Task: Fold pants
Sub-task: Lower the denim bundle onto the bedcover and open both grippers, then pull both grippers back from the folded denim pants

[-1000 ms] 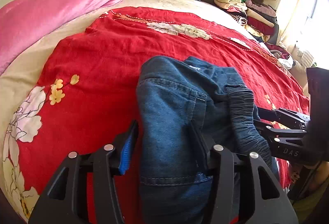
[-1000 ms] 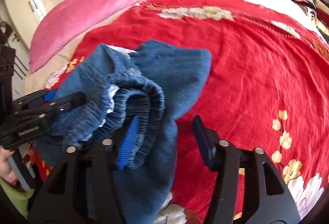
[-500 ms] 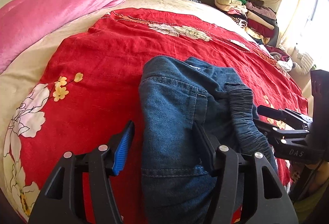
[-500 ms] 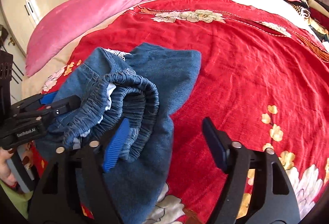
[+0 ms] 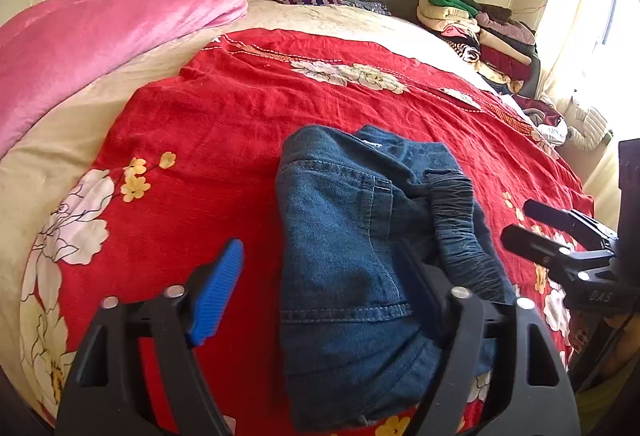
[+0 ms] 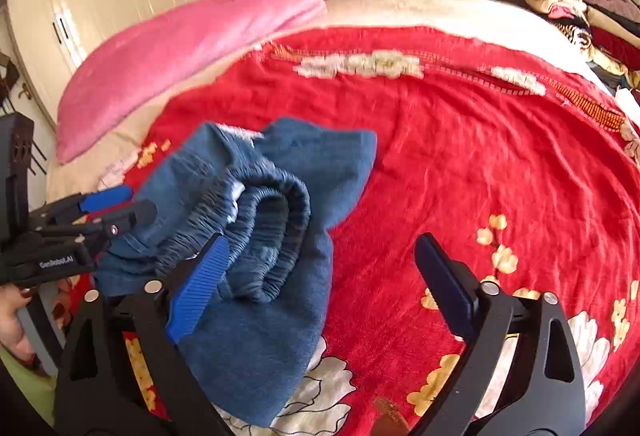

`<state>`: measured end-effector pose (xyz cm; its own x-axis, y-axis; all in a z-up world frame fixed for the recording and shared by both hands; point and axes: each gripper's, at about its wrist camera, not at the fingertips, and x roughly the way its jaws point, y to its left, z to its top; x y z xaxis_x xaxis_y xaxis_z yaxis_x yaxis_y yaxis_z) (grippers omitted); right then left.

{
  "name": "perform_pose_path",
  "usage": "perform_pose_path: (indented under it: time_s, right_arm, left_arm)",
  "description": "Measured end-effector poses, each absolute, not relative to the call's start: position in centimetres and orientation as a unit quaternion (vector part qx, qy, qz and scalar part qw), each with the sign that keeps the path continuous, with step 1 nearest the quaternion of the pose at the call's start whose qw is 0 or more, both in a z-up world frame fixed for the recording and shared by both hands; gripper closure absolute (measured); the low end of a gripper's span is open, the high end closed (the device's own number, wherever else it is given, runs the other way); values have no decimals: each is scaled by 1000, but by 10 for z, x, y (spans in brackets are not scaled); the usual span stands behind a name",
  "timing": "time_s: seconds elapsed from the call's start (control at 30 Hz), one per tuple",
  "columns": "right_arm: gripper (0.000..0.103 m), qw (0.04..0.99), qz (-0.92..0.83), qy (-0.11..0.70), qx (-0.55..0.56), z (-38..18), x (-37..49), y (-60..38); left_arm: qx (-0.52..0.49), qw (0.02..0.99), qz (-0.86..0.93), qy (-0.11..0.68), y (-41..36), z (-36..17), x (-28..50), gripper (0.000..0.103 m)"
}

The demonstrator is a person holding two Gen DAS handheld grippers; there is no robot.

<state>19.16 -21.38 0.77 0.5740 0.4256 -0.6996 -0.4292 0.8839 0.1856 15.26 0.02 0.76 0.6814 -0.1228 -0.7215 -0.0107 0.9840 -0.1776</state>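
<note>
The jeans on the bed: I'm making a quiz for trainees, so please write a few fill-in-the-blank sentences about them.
1. The folded jeans lie on a ____ floral bedspread.
2. The jaws of the left gripper and the right gripper are ____, with no pad pressing the denim.
3. The rolled blanket along the bed's edge is ____.
4. The jeans' waistband is ____, gathered in small pleats.

Missing words: red; opening; pink; elastic
</note>
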Motion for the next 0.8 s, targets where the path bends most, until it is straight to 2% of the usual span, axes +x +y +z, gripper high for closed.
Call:
perform_pose_path:
  time_s: [0.17, 0.8]
  right_arm:
    - [9, 898, 246, 363, 1, 25, 181, -219]
    - [9, 927, 236, 293, 1, 74, 111, -247]
  left_arm:
    - [-79, 920, -21, 382, 1, 21, 142, 5]
    - [-68, 942, -25, 328, -8, 71, 69, 4]
